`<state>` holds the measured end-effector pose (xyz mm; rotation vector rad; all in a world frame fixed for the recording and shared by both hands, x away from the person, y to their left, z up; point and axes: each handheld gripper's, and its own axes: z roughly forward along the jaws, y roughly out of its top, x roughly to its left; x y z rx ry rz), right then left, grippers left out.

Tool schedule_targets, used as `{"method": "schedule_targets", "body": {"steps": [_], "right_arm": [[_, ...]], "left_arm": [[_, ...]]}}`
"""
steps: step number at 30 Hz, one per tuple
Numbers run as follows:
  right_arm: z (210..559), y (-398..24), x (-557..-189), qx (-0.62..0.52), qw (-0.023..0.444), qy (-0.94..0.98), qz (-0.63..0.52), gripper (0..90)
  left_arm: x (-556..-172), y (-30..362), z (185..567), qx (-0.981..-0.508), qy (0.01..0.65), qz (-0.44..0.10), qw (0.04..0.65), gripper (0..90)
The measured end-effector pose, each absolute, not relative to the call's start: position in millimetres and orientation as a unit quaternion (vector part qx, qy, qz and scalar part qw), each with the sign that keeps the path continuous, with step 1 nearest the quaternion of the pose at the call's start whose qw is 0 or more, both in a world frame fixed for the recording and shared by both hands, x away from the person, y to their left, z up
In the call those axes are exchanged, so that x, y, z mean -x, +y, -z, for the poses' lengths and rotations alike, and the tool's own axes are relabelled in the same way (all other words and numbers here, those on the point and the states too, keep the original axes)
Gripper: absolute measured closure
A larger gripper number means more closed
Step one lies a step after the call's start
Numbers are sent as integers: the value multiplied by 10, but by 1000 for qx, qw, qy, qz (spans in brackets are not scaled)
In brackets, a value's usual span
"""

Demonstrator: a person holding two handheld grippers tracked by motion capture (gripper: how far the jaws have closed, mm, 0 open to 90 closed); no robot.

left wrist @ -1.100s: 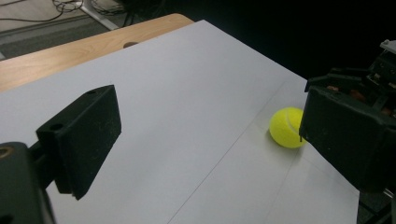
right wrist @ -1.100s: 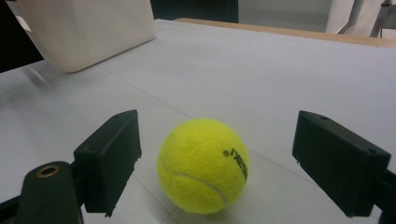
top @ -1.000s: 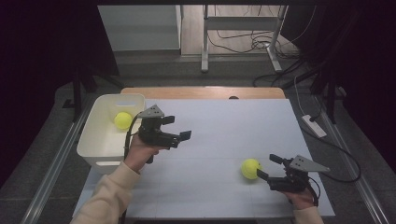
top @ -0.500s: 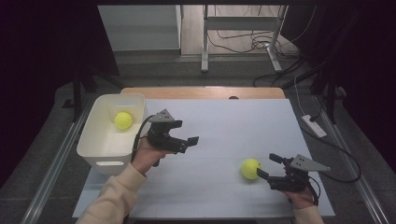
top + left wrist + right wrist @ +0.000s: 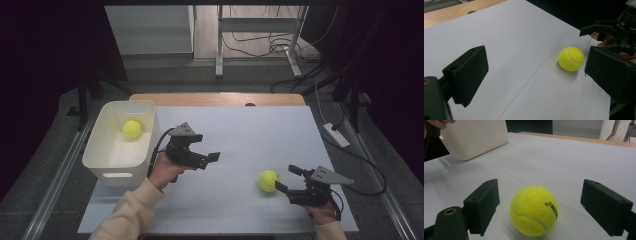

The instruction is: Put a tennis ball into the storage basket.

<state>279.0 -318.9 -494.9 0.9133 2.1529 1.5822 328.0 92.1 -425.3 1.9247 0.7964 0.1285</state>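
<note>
Tennis ball (image 5: pixel 268 180): yellow, lying on the white table surface (image 5: pixel 250 135), lower right of the high view, just ahead of the right gripper (image 5: pixel 286 179). In the right gripper view the ball (image 5: pixel 534 210) is seen at lower centre, between the two jaws, which are spread wide and clear of it on both sides.

Right gripper: released, nothing grasped.

Left gripper (image 5: pixel 212 160): held left of centre in the high view, just right of the bin, jaws parted and empty. In its own view the ball (image 5: pixel 571 59) is seen at right of centre, well ahead of the jaws.

White bin (image 5: pixel 107 155): placed at the left of the high view; a second yellow ball (image 5: pixel 132 129) is contained in it.
</note>
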Motion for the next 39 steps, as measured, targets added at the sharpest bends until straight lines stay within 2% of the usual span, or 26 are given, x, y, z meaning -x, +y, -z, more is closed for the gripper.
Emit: {"method": "schedule_targets", "body": {"steps": [39], "right_arm": [[4929, -3204, -2784, -321, 164, 748, -556, 155]], "left_arm": [[-3336, 541, 4487, -821, 309, -27, 480, 59]]}}
